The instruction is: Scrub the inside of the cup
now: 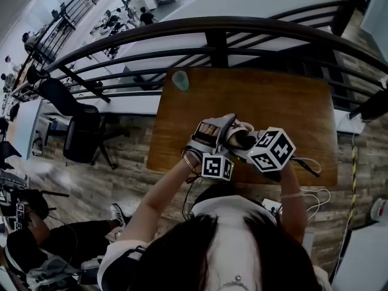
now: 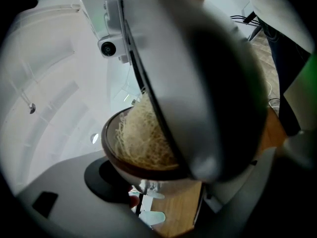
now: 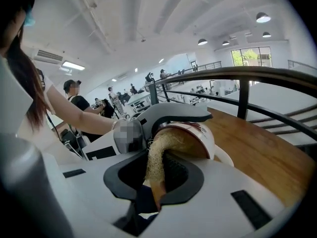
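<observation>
- The wooden surface (image 1: 273,102) stands against a dark metal railing (image 1: 242,26), beyond which the floor drops to a wide hall below.
- A black office chair (image 1: 79,126) stands on the plank floor off the surface's left edge.
- The left tool (image 1: 212,131) is held over the near part of the surface. It is clamped on the cup, one jaw arching over the cup's wall and the other under it.
- The right tool (image 3: 156,175) points into the cup's mouth from the opposite side. Its jaws stand narrow, pinched on the scrubber's lower end. In the left gripper view it is a large blurred grey shape covering the cup's right half.
- The cup (image 3: 198,138) is tipped on its side above the surface, mouth towards the right tool. It is white outside with some reddish print, and brown along the rim and inside (image 2: 119,152).
- The scrubber (image 3: 157,157) is a pale, straw-coloured bundle of fibres. It runs up from between the right tool's jaws and in over the rim, and its mass (image 2: 143,133) fills much of the cup's inside.
- A small teal container (image 1: 180,80) stands alone at the surface's far left corner, well apart from both tools.
</observation>
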A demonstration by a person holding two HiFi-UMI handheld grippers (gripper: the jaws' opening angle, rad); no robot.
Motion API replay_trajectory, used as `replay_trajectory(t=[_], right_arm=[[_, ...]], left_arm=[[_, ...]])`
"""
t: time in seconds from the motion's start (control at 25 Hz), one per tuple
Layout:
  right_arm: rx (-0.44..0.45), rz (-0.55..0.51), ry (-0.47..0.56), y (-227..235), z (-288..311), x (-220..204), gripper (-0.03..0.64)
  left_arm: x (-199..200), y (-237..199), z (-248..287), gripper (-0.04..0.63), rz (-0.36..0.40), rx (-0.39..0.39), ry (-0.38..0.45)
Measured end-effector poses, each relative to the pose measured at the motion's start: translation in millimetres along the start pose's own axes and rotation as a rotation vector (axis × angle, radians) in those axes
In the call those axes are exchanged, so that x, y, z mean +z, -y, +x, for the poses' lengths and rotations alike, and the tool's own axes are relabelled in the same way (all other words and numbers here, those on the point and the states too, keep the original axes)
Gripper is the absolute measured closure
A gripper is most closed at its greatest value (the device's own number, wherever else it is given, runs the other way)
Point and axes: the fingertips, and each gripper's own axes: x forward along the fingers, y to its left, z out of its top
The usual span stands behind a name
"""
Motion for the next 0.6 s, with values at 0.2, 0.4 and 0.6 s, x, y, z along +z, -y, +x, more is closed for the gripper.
replay_trajectory(t=[0.2,0.4,0.6], right_arm=[[-0.016,-0.057,-0.067,-3.3,7.0,-7.3,0.538],[-0.048,-0.106,-0.122,-7.1,13.4,-11.2,0.538],[-0.078,-0.149,-0.161,-5.1,13.1,-16.7,0.538]], left_arm=[[-2.3,6.6,-5.0,0.189,-0.003,-0.041,0.002],[-8.8,11.2,-9.1,0.189,0.013,-0.065,0.004],[-9.8,17.2,-5.0,0.189,0.024,-0.074,0.014]])
